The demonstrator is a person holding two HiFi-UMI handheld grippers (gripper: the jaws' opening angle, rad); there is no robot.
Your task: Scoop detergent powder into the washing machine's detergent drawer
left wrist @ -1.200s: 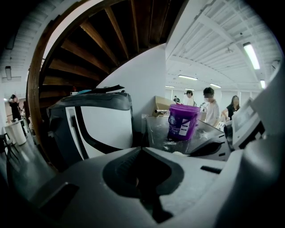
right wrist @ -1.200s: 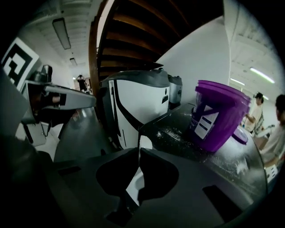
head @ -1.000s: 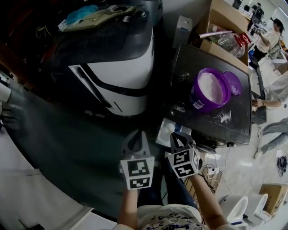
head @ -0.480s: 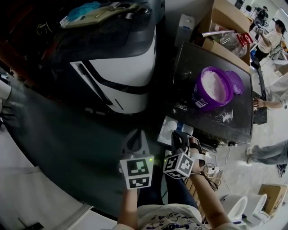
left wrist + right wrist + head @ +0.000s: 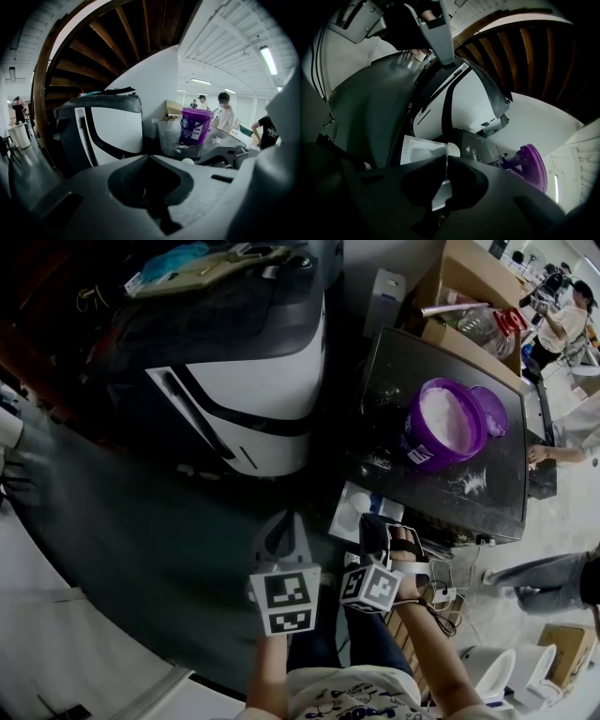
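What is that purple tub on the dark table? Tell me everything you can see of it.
The purple tub is a round, plastic-looking pail, standing upright and open on the dark table, nearly full of white powder. A pale label sits on its wall. Its purple lid lies right beside it.

We get dim head view w/ black corners; fisheye bends all edges. Long white ceiling strip lights (image 5: 268, 58) glare in left gripper view; fg blurred, right gripper view mostly shadow
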